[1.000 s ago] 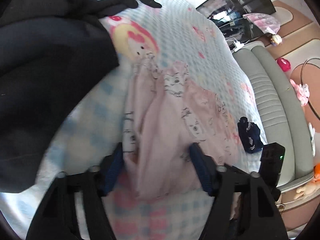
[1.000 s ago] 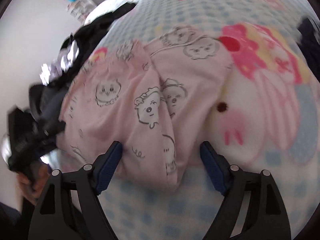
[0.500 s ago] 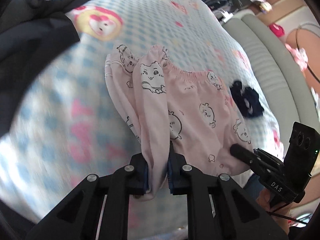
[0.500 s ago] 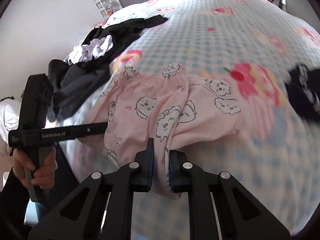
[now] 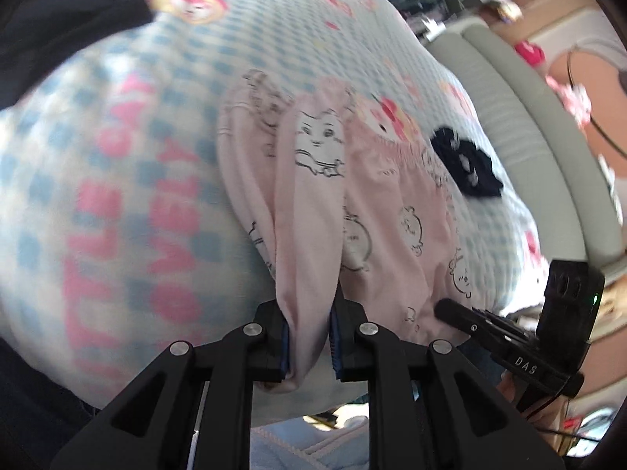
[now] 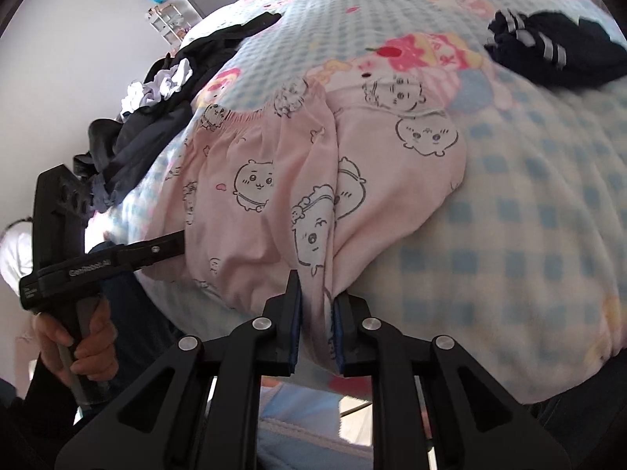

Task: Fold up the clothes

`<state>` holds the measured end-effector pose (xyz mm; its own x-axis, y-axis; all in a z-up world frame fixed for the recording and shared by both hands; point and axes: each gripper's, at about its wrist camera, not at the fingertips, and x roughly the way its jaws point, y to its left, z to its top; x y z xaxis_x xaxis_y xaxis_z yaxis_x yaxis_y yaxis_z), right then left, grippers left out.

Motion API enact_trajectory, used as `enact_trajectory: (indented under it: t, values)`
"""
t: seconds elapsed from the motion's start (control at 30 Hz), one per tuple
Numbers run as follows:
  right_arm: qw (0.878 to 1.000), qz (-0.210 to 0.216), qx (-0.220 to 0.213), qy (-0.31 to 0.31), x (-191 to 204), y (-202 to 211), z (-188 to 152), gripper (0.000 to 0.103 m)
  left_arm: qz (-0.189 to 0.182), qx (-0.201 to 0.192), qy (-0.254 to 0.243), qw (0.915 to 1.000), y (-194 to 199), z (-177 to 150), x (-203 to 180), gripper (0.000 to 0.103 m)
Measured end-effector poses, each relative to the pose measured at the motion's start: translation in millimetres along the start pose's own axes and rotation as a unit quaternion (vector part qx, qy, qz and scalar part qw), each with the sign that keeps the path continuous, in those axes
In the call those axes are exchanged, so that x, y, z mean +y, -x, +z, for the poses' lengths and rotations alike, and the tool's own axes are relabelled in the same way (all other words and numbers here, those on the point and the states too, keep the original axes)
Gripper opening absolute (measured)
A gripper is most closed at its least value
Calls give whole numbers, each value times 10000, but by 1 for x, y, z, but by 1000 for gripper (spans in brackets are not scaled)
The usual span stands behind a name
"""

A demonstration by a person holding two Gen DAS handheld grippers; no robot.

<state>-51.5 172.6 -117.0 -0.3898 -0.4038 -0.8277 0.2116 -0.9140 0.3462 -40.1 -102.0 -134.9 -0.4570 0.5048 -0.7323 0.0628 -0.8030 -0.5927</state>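
Item: pink pyjama shorts (image 5: 392,211), printed with small cartoon animals, elastic waistband at the far edge. Location: lying on the bed (image 5: 117,180), on a blue-checked cartoon blanket, near edge drawn toward the bedside.

Change since a second ago: both sets of jaws stood wide apart over the cloth then; now each has clamped on a pinch of the near hem. The left gripper (image 5: 309,342) holds a raised ridge of fabric; the right gripper (image 6: 316,327) holds another; both grips are easing very slightly with cloth pressed between. The shorts have been dragged across the blanket.

Meaning for task, as judged: garment secured at two points, ready for spreading or the first fold.

Condition: soft, rumpled, bunched in lengthwise folds, not yet flat.

Nearby: dark clothes pile (image 6: 156,125); small navy garment (image 6: 556,51).
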Motion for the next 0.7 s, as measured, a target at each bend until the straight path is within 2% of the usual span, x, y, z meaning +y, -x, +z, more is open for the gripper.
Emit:
enact_trajectory:
  t: [0.1,0.13,0.17,0.23,0.3,0.4,0.53,0.57,0.7]
  values:
    - [9996,-195,-176,57,2,0,-2,21,19,-348,172,9992,6,-4,4,20]
    - [9994,-243,-251,-38,-1,1,-5,25,142,-530,237,9982,11,-8,6,23]
    - [9990,-264,-307,-168,-4,1,-9,27,315,-647,254,9971,11,-9,5,25]
    - [9982,-178,-324,-462,-11,-2,-18,30,946,-773,59,9925,16,-11,2,35]
    - [9982,-123,-191,-558,-15,-7,-28,30,1537,-822,-172,9845,18,-12,-1,41]
    - [9984,-184,-217,-485,-18,-5,-40,30,1096,-917,138,9896,28,-12,10,41]
    - [9968,-124,-427,-665,-24,11,-40,31,310,-1135,590,9913,41,-16,19,38]
    - [9966,-150,-507,-635,-23,16,-38,32,273,-1139,599,9913,43,-18,19,37]
    - [9968,-145,-589,-521,-16,22,-33,35,680,-908,278,9932,37,-26,9,34]
